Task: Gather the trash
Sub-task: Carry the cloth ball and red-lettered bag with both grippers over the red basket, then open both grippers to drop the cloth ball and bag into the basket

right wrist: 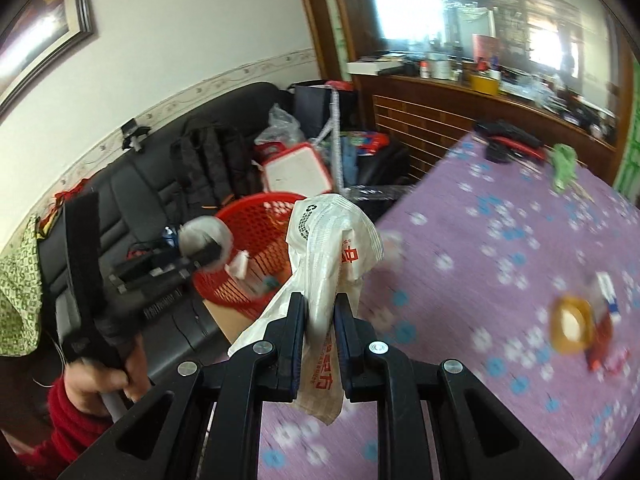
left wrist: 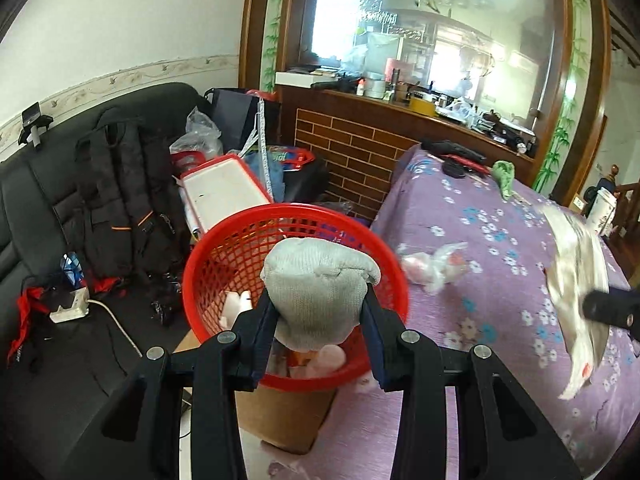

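My left gripper (left wrist: 318, 304) is shut on a grey knitted sock (left wrist: 316, 280) and holds it over the red mesh basket (left wrist: 224, 256), which has some trash inside. My right gripper (right wrist: 320, 300) is shut on a white plastic bag (right wrist: 332, 240) with red print, held above the table's left edge near the basket (right wrist: 248, 216). The left gripper (right wrist: 204, 254) with the sock shows in the right wrist view. The bag (left wrist: 576, 276) shows blurred at the right of the left wrist view. A crumpled clear wrapper (left wrist: 436, 268) lies on the purple flowered tablecloth (left wrist: 480, 220).
The basket stands on a cardboard box (left wrist: 280, 416) between the table and a black sofa (left wrist: 48, 184) holding a backpack (left wrist: 120, 200). On the table lie a green cloth (left wrist: 504, 172), black items (left wrist: 456, 152), a tape roll (right wrist: 570, 326) and red-blue scraps (right wrist: 604, 320).
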### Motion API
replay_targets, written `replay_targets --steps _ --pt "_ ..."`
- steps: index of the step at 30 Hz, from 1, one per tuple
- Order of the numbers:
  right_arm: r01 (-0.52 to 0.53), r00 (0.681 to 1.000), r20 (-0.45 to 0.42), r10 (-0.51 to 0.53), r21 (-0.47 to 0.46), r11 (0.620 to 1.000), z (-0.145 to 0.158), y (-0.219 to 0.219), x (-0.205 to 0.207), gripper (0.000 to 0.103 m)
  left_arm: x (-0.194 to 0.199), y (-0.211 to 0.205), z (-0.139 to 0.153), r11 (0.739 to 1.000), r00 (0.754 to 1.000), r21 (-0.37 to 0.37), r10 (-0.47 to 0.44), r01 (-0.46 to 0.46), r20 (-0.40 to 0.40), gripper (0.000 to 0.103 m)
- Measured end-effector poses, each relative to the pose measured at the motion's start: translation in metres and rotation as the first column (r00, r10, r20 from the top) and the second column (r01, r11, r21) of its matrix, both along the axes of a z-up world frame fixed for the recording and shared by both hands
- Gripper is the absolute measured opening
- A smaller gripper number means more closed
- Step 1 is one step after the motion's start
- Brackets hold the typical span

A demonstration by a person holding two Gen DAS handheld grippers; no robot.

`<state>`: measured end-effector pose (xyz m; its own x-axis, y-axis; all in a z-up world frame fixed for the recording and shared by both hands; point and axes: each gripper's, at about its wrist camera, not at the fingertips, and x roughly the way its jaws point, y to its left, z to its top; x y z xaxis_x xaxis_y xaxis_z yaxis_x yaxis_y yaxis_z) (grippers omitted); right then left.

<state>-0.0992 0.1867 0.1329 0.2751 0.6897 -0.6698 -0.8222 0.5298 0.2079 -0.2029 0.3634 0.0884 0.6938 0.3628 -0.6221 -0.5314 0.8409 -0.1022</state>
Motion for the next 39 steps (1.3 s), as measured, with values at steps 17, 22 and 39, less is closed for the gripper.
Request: replay_targets --steps 17,22,39 --pt "-0.089 0.996 -0.026 0.088 -0.038 0.995 -0.015 0.137 0.042 0.025 0.011 0.047 -0.017 0.998 0.998 -0.017 0.057 -0.058 -0.034 0.050" --pt "-0.091 0.995 -0.029 0.091 0.002 0.996 -0.009 0.129 0.045 0.043 0.010 0.046 -0.016 0.997 0.997 -0.018 0.074 -0.074 -0.012 0.068" --pt "0.135 0.990 -0.050 -0.130 0.098 0.986 -0.002 -0.050 0.035 0.052 0.017 -0.038 -0.009 0.998 0.998 -0.010 -0.066 0.066 0.013 0.072"
